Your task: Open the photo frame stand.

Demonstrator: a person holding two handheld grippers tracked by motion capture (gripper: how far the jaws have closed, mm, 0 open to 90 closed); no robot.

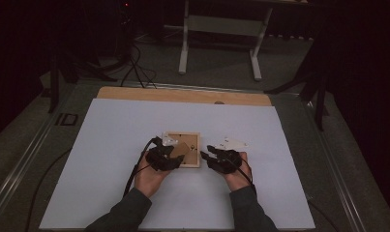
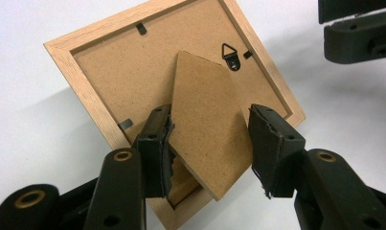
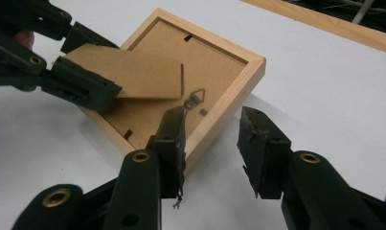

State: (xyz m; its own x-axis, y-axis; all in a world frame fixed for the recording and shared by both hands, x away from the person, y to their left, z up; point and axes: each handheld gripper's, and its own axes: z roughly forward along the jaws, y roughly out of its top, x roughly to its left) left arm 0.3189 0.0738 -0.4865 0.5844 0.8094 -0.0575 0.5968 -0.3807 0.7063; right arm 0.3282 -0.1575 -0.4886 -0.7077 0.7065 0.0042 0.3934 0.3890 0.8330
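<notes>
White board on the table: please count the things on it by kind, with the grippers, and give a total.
Wooden picture frame, lying face down: 1
Cardboard stand flap on the frame's back: 1
Metal hanging hook on the back: 1
Black grippers: 2, left gripper and right gripper
Total: 5

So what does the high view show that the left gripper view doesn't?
High view: the person's left hand, right hand and sleeves, the whole white board and a white stand beyond. Left gripper view: the frame's triangular hanger and black clips. Both: the face-down wooden picture frame, its cardboard easel leg gripped by the left tool, and the right tool.
</notes>
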